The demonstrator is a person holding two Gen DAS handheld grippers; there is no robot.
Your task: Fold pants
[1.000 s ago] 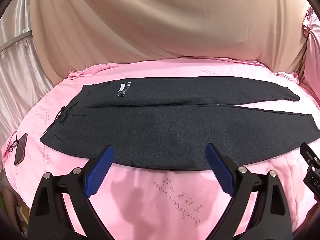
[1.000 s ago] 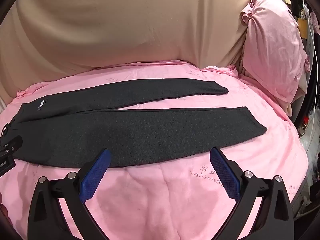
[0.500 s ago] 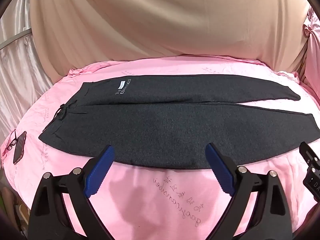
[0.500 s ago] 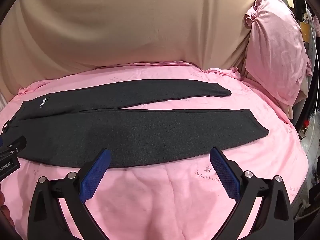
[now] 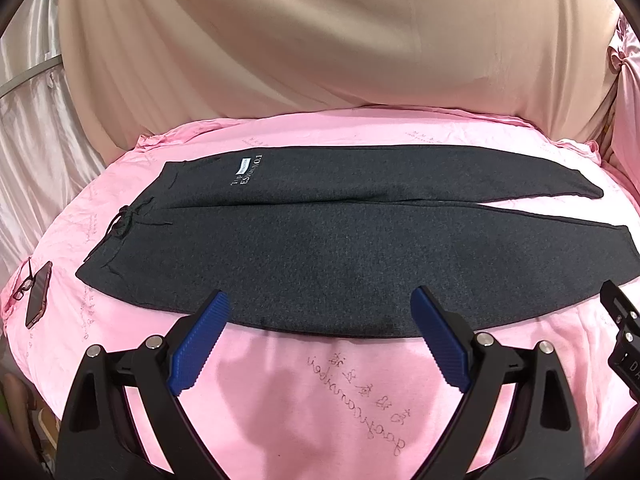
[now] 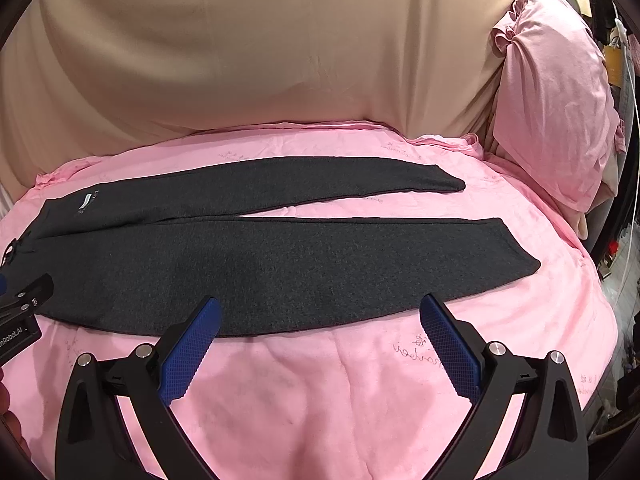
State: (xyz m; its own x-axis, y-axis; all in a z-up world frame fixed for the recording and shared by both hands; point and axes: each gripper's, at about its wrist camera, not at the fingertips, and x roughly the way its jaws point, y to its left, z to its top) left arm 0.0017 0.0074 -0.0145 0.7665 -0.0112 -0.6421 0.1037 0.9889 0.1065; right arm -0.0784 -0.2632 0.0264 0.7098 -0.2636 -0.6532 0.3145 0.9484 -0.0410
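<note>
With both the left tongs (image 5: 320, 328) and the right tongs (image 6: 320, 334) apart and empty, each should pinch the near edge of the dark grey sweatpants (image 5: 320, 248) and lift evenly together.

A home bedroom. A bed with a pink sheet (image 5: 320, 400) and pink pillow (image 6: 556, 92) shows it. A phone (image 5: 39, 296) lies on the sheet.

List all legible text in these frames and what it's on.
"nRobot.AI", cut off at the frame edge: left tongs' body.
"DA", cut off: right tongs' body.
White print on the pants: about "TYP / ES", "0.1"; the rest is blurred.
Embroidered script on the pink sheet: unreadable.
</note>
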